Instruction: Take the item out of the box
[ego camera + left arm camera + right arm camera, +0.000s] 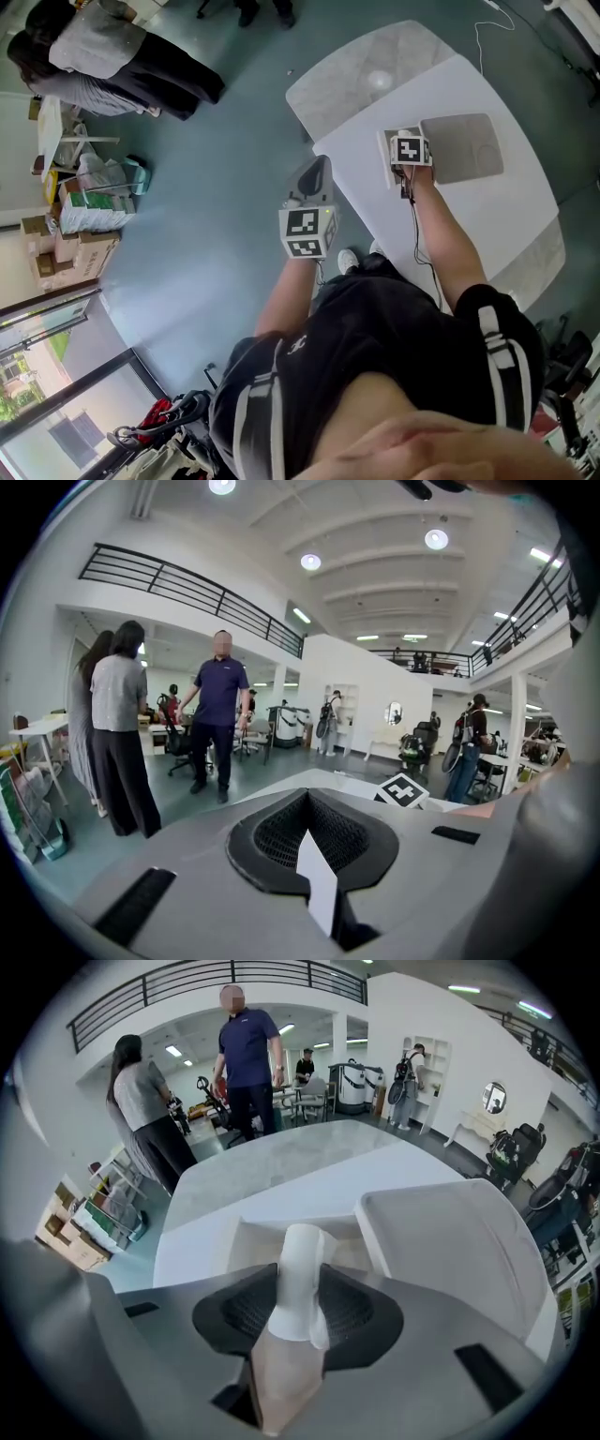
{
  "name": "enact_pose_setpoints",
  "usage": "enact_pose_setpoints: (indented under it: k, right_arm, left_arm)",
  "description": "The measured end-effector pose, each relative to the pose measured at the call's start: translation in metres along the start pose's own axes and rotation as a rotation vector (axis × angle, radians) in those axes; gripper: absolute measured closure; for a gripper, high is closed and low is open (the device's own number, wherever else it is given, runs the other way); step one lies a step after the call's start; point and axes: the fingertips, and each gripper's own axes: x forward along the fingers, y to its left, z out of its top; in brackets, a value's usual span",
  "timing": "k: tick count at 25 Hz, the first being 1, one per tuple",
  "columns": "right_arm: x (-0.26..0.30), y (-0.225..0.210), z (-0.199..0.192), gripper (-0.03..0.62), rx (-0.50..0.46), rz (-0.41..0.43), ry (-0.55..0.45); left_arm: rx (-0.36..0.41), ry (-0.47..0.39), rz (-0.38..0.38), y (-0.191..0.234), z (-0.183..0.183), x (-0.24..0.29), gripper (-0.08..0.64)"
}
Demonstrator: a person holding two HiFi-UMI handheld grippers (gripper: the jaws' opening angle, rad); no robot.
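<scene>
A small white box (244,1239) lies open on the white table (487,216), and its lid (450,1232) leans to the right of it. My right gripper (302,1274) hangs over the box, shut on a white tube-shaped item (302,1251) with a beige lower part that stands upright between the pads. In the head view this right gripper (405,141) is at the table's left part, next to the lid (464,145). My left gripper (316,172) is held off the table over the floor. The left gripper (309,846) is shut, with a thin white sliver showing at the seam.
A round marble table (375,75) adjoins the white one at the far side. Two people (103,56) stand on the floor at the upper left, near cardboard boxes (66,248). A thin cable (417,234) runs along my right forearm.
</scene>
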Motion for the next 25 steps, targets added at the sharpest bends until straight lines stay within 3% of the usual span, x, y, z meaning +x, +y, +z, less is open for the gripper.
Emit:
enact_pose_setpoints:
  k: [4,7,13,25]
  right_arm:
    - [-0.031,-0.011,0.004,0.453,0.004,-0.066,-0.057]
    - [-0.047,0.0,0.02,0.454,-0.007,-0.008,-0.178]
    - [-0.107,0.001,0.042,0.457,0.009,0.03,-0.403]
    - [-0.243,0.009,0.055,0.462,0.009,0.062,-0.836]
  left_arm:
    - [0.005,-0.015,-0.012,-0.008,0.005,-0.003,0.549]
    - [-0.003,-0.027,-0.012,-0.01,0.009,-0.006,0.549]
    - [0.007,-0.061,-0.033,-0.024,0.024,-0.012,0.549]
    - [0.034,-0.128,-0.085,-0.05,0.037,-0.043,0.549]
